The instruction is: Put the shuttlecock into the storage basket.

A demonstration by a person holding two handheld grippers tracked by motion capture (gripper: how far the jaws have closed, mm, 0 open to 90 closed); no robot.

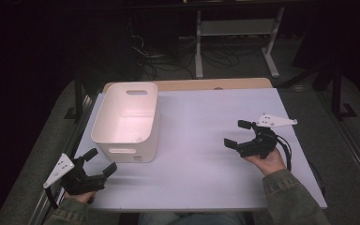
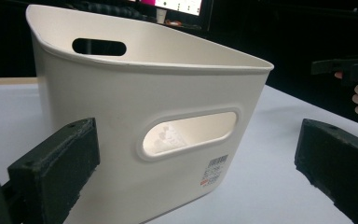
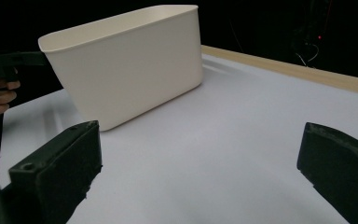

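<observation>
A white plastic bin (image 1: 127,121) with handle slots stands on the left half of the white table (image 1: 201,154); it looks empty inside. My left gripper (image 1: 99,162) rests near the front left corner, open, pointing at the bin's near end wall (image 2: 168,135) with its barcode label. My right gripper (image 1: 237,133) is held over the right side of the table, open, jaws aimed left toward the bin's long side (image 3: 130,70). Nothing lies between either pair of jaws. In the right gripper view the other hand (image 3: 0,95) shows at the far left.
A wooden strip (image 1: 206,84) runs along the table's far edge. Beyond it are a white desk frame (image 1: 236,37) and cables on the dark floor. Bare table top lies between the bin and my right gripper.
</observation>
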